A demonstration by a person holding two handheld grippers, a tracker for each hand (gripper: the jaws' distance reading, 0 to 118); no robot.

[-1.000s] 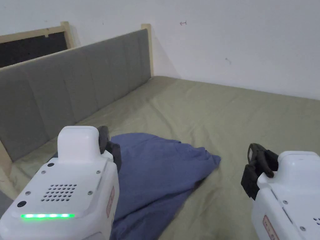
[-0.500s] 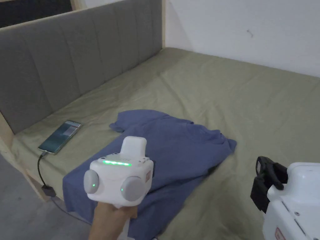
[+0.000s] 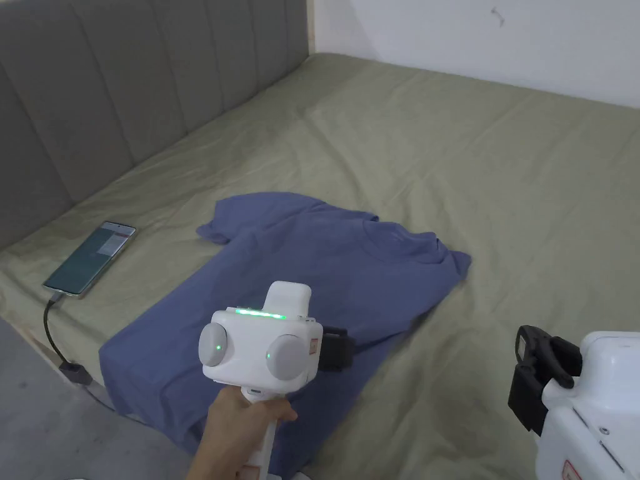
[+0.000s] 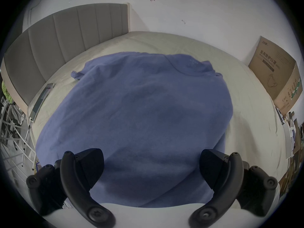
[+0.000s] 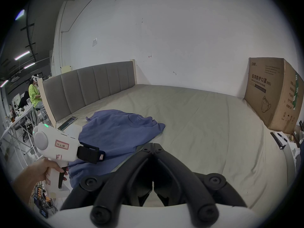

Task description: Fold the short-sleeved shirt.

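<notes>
Head view, one entry: short-sleeved shirt point(image 3: 300, 281), blue, spread on the bed point(image 3: 500, 187) near its front-left corner, hem reaching the front edge, collar toward the far wall; one sleeve pointing toward the headboard point(image 3: 94, 94), the opposite side bunched and doubled over; not yet folded. Left gripper point(image 4: 151, 170), held in a hand point(image 3: 240, 425), hovering over the lower part of the shirt; jaws spread wide, nothing between them. Right gripper point(image 5: 153, 146), off the shirt and over bare sheet to its right; jaws closed tip to tip, empty. Phone point(image 3: 90, 249) with cable, lying on the bed by the headboard, apart from the sleeve; cardboard box point(image 5: 276, 95) at the far-right edge. Handling, by judgement: light, soft, limp cloth, likely to sag and crease wherever unsupported; not fragile, little slip on the sheet. Suggested holds: hem corner at the front edge and the shoulder seam, pinching both layers; bunched side wants smoothing first.
</notes>
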